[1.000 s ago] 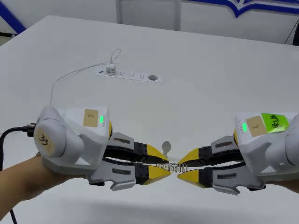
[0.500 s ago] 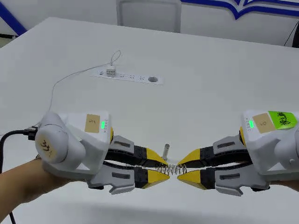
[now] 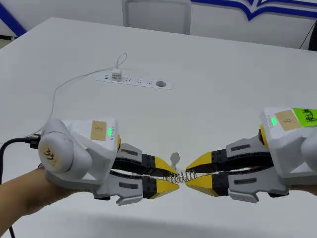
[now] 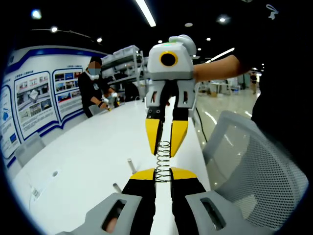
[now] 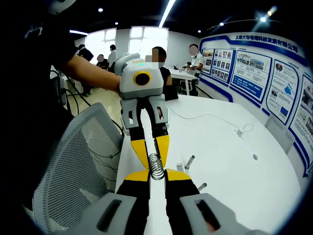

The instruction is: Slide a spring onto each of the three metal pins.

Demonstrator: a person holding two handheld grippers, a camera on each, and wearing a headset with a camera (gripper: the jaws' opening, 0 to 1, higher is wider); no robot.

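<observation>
My left hand-held gripper [image 3: 174, 177] and right hand-held gripper [image 3: 190, 174] each clamp one end of the spring [image 3: 181, 176], held above the surface [image 3: 208, 99] near a standing pin [image 3: 175, 158]. I judge it light, floppy, easily kinked: grip end coils gently.

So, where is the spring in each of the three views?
Head view: spring low centre, between the two pairs of yellow jaws.
Left gripper view: centre, just above its own jaws.
Right gripper view: lower centre, at its jaws' tips.
Shared landmark: upright metal pin beside it.
</observation>
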